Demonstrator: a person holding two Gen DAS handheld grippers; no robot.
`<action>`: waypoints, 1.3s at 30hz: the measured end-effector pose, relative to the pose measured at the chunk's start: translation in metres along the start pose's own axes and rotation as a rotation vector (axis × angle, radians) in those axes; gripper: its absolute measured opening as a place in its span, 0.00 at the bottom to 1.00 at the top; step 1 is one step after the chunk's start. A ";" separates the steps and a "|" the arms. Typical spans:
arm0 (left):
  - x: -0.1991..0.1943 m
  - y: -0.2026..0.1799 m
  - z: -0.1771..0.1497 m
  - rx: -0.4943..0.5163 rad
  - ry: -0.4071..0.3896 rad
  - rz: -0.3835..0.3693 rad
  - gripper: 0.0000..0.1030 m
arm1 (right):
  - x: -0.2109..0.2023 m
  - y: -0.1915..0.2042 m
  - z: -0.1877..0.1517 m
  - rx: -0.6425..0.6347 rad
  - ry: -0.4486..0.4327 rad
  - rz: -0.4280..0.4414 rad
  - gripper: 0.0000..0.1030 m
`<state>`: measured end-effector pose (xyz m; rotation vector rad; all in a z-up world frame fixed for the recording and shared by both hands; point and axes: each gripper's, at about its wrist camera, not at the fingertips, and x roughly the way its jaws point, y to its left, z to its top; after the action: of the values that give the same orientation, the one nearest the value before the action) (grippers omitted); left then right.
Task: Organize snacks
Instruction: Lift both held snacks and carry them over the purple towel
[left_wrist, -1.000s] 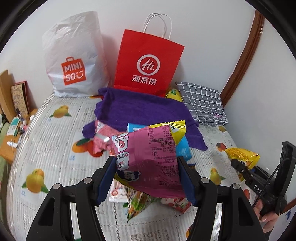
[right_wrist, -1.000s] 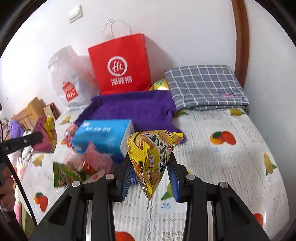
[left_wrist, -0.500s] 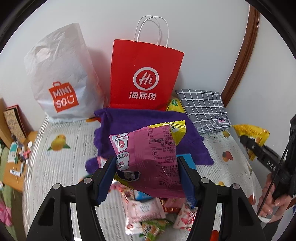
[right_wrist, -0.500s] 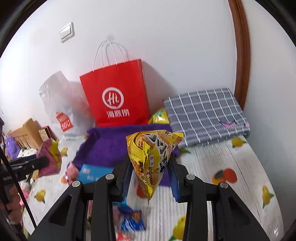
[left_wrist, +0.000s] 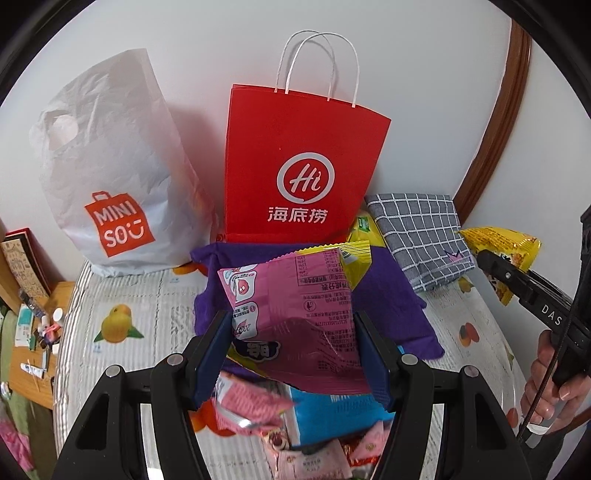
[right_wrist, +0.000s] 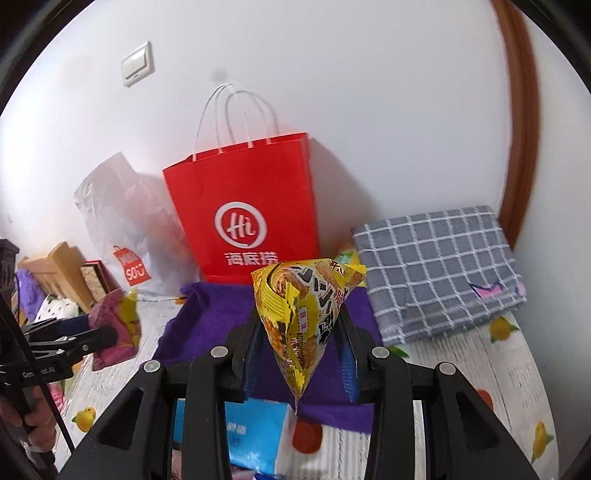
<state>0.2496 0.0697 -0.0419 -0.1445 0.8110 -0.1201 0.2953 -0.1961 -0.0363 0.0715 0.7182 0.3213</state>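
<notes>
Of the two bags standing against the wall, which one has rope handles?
The red paper bag with the Hi logo: two white cord handles loop up from its top edge. The white Miniso plastic bag to its left has only a punched-out hand hole.

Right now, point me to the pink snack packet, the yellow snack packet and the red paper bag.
pink snack packet (left_wrist: 295, 317), left wrist view, on its printed back panel.
yellow snack packet (right_wrist: 303, 317), right wrist view, on its front face.
red paper bag (left_wrist: 295, 147), left wrist view, on its front above the logo.
</notes>
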 end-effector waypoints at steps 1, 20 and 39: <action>0.003 0.001 0.003 -0.003 0.000 0.000 0.62 | 0.006 0.001 0.004 0.006 0.005 0.007 0.35; 0.069 0.023 0.029 -0.007 0.079 0.030 0.62 | 0.102 -0.008 0.019 -0.063 0.067 -0.061 0.35; 0.143 0.019 0.027 0.050 0.195 0.008 0.62 | 0.179 -0.032 -0.017 -0.125 0.288 -0.074 0.35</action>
<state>0.3680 0.0676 -0.1281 -0.0828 1.0024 -0.1483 0.4186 -0.1711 -0.1682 -0.1226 0.9817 0.3081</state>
